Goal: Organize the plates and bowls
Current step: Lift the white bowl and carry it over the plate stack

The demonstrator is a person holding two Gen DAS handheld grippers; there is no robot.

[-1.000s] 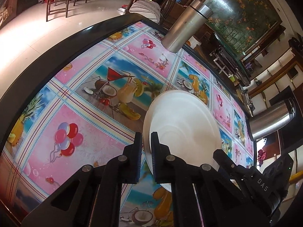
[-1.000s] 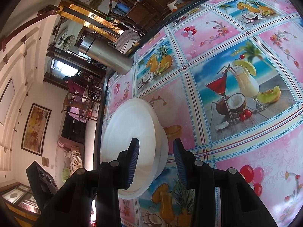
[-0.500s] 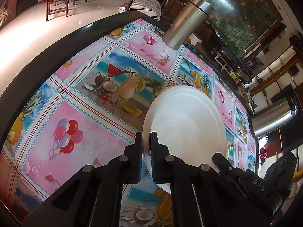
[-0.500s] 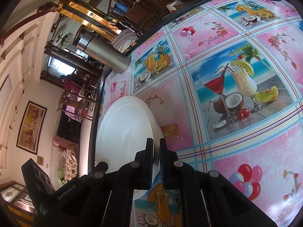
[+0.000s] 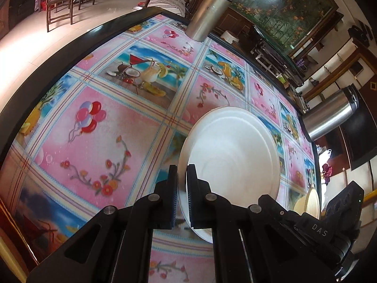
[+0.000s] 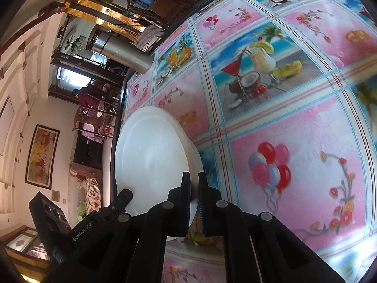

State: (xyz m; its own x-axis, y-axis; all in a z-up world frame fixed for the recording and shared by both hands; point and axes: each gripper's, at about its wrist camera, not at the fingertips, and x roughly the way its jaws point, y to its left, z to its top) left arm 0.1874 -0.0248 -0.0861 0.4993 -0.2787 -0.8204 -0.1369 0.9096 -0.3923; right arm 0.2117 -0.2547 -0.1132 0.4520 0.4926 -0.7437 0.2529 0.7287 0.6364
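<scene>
A white plate point(image 5: 232, 151) hangs just above the patterned tablecloth point(image 5: 99, 136), held from both sides. My left gripper point(image 5: 182, 168) is shut on its left rim. Across the plate, at the lower right of the left wrist view, my right gripper point(image 5: 267, 199) grips the opposite rim. In the right wrist view the same plate point(image 6: 150, 155) fills the left middle, and a second, deeper white rim point(image 6: 194, 153) shows under it. There my right gripper point(image 6: 194, 175) is shut on the plate's near rim, and the left gripper point(image 6: 126, 193) reaches in from the lower left.
Two steel flasks point(image 5: 209, 11) point(image 5: 329, 115) stand at the table's far and right edges; one flask point(image 6: 120, 52) also shows in the right wrist view. A pale round thing point(image 5: 306, 204) sits by the right edge. The black table rim point(image 5: 59, 54) curves round the cloth. Chairs and a person point(image 6: 84, 94) are beyond.
My right gripper closed from open onto the plate's rim. Both grippers then carried the plate toward the near side, and the cloth pattern slid upward in both views.
</scene>
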